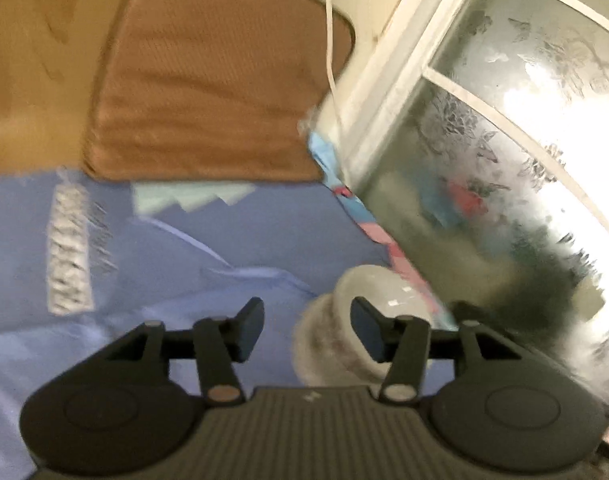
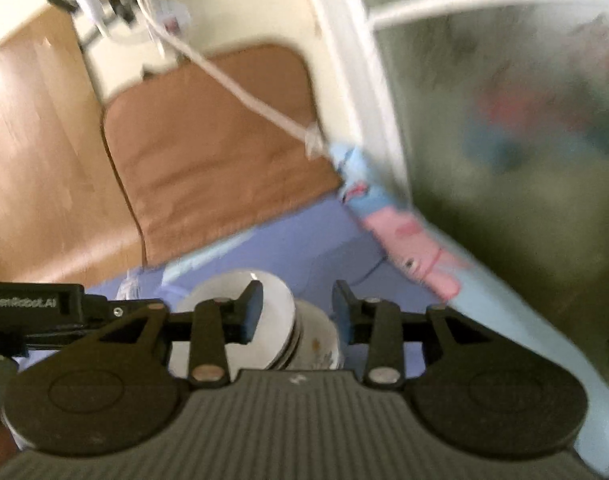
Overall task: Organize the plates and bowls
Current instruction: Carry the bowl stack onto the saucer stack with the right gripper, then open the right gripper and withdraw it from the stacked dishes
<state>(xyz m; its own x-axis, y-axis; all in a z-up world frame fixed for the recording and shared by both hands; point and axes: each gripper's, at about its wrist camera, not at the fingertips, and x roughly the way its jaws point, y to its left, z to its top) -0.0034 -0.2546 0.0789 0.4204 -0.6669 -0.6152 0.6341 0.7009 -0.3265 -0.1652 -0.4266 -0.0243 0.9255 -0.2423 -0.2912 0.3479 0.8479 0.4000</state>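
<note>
My left gripper (image 1: 307,330) and right gripper (image 2: 296,308) are spread, empty; white ceramic bowls (image 2: 316,340) stacked ahead save space.

From my right wrist camera I can read one label: "GenRobot.AI", in pale letters on the black housing (image 2: 32,304) at the left edge of the frame, beside my right gripper's linkage. The motion blur softens it, but the lettering still holds. On my left wrist camera, the blue cloth (image 1: 184,248) carries a vertical band of white print (image 1: 69,252), and I cannot make out its characters through the blur. I can read no other text or numbers in either view.
</note>
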